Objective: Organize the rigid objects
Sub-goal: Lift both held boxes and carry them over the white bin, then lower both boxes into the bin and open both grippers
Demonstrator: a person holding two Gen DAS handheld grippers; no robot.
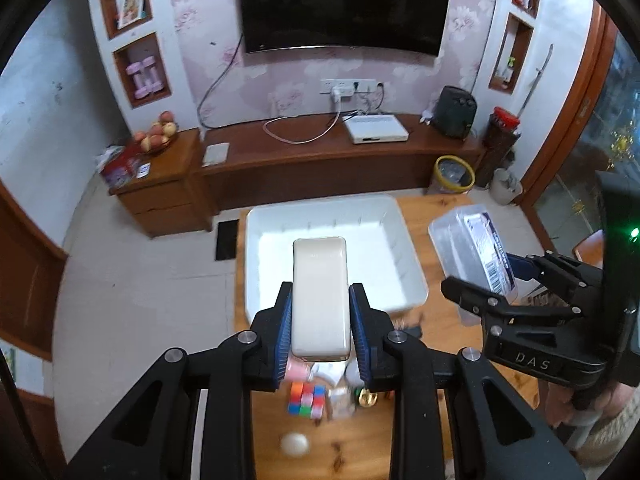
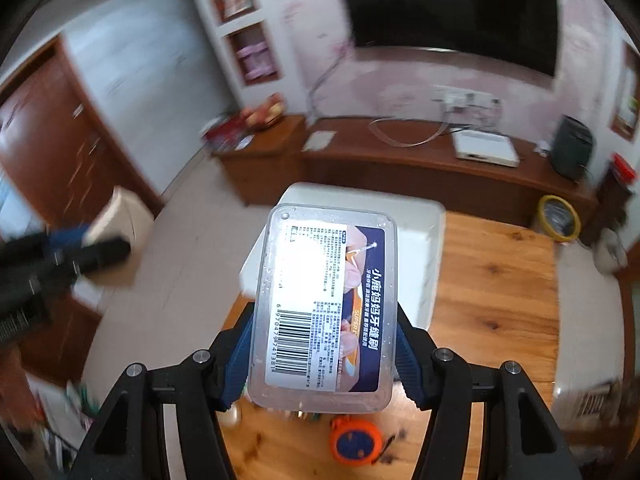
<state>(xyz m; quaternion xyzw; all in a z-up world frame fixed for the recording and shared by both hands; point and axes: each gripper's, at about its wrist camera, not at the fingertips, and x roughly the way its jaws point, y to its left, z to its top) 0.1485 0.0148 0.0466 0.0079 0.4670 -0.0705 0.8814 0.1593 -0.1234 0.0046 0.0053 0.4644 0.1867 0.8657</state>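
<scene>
Below, wooden table (image 1: pixel 436 332) bearing white bin (image 1: pixel 404 240), left gripper (image 1: pixel 321 332) clamping cream power bank (image 1: pixel 320 296), right gripper (image 2: pixel 322 356) clamping clear box (image 2: pixel 324 308), label reading "SUPER".

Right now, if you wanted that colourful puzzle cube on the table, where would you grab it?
Probably from above, pads on two opposite flat side faces of the puzzle cube. Those faces are parallel, and it sits low on the wooden table with blurred clutter beside it.

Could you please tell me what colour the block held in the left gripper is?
Cream-white; the block shows best in the left wrist view.
</scene>
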